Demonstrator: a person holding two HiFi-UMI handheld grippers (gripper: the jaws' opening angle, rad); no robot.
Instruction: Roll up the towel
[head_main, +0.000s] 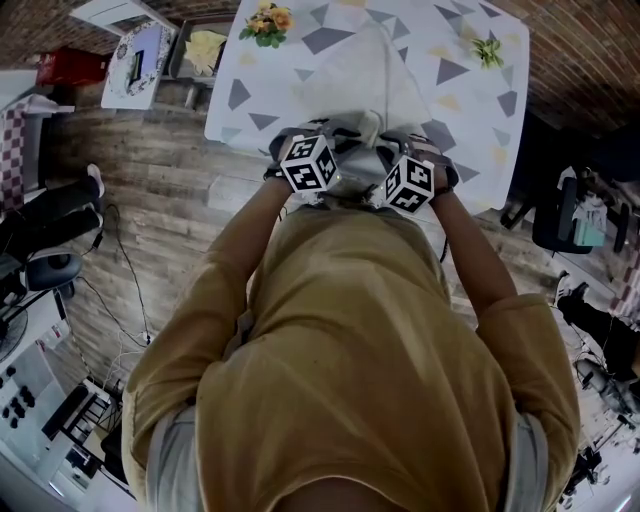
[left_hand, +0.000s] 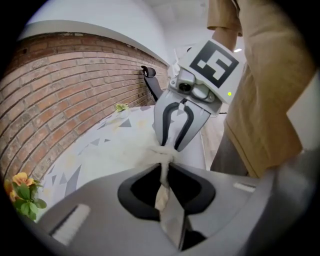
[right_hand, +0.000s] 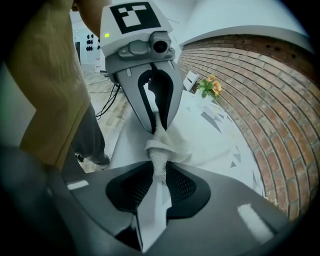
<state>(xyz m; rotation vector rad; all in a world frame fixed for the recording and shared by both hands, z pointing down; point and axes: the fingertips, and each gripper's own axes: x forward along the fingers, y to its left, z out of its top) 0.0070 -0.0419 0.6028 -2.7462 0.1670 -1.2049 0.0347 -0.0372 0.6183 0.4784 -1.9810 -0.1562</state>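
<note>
I am holding the towel (head_main: 365, 75) at the near edge of the table (head_main: 470, 150), the left gripper (left_hand: 162, 167) and right gripper (right_hand: 157, 165) both pinching its hem narrowly, so I judge the rolling is barely beginning.

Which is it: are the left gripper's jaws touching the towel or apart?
Touching. The left gripper view shows the left gripper shut on the towel, cloth pinched between its jaws.
</note>
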